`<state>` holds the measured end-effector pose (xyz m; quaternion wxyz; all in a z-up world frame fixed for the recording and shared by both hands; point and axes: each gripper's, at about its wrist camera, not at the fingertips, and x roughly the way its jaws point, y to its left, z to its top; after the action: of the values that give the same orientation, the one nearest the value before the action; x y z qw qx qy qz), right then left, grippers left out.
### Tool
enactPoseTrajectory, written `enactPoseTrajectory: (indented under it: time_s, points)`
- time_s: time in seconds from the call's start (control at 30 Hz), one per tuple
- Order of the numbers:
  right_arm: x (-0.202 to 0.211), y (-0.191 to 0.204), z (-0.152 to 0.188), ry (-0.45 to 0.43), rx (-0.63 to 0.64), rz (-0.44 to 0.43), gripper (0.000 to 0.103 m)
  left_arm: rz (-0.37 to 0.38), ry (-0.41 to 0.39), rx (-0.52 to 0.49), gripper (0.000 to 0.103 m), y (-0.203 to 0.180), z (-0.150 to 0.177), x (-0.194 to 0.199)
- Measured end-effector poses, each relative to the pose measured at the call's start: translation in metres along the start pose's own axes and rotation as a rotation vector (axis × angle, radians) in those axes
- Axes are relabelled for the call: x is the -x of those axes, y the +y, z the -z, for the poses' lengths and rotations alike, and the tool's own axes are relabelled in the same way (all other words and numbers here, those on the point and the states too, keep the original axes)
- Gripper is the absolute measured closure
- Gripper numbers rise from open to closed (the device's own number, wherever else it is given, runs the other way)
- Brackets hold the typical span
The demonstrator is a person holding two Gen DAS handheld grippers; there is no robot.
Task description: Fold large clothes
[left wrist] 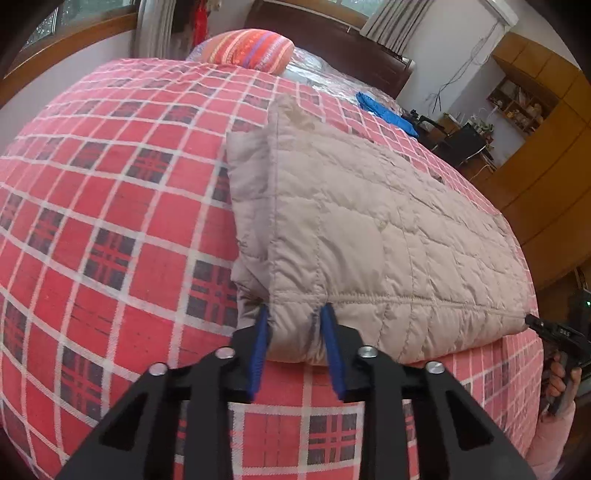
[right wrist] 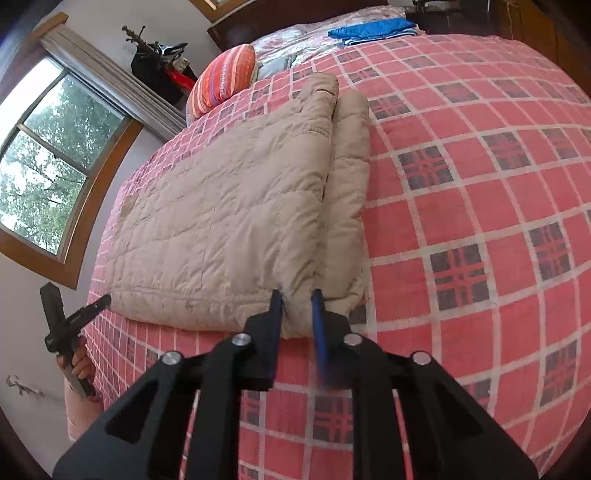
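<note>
No brand or readable text anywhere; small white marks on my right gripper point(left wrist: 532, 321) body in left cam are too blurry to read. Beige quilted jacket point(left wrist: 369, 229) lies folded flat on the red plaid bed point(left wrist: 110, 221), hem at the near edge.

L gripper point(left wrist: 295, 314): fingers partly closed, pinching the hem's near-left corner, fabric bunched between the blue pads point(left wrist: 330, 332).

R gripper, right cam: fingers narrow, clamped on the hem's near-right corner by the folded-in sleeve point(right wrist: 351, 192); right pad is motion-blurred.

Each cam catches the other gripper only at frame edge, w/ hand point(right wrist: 79, 363) partly cut off. Far end: striped pillow point(left wrist: 251, 48), blue cloth point(right wrist: 373, 29). Shelf contents on the wooden cabinet point(left wrist: 546, 122) too small to make out.
</note>
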<state>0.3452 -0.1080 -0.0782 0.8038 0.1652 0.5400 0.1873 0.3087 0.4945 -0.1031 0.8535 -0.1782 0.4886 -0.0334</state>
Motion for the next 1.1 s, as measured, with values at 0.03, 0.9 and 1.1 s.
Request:
enactPoseTrajectory:
  time_s: [0.03,0.9,1.1]
  points:
    - [-0.001,0.000,0.000,0.006,0.005,0.014,0.090,0.011,0.006,0.008,0.079,0.002,0.000,-0.002]
    - [-0.016,-0.048,-0.070,-0.040,-0.149,-0.077,0.025,0.152,0.042,0.194,0.024,0.057,-0.073,-0.043]
    - [-0.048,-0.055,-0.080,0.007,-0.174,-0.170,0.023,0.191,0.042,0.223,0.021,0.059,-0.077,-0.066]
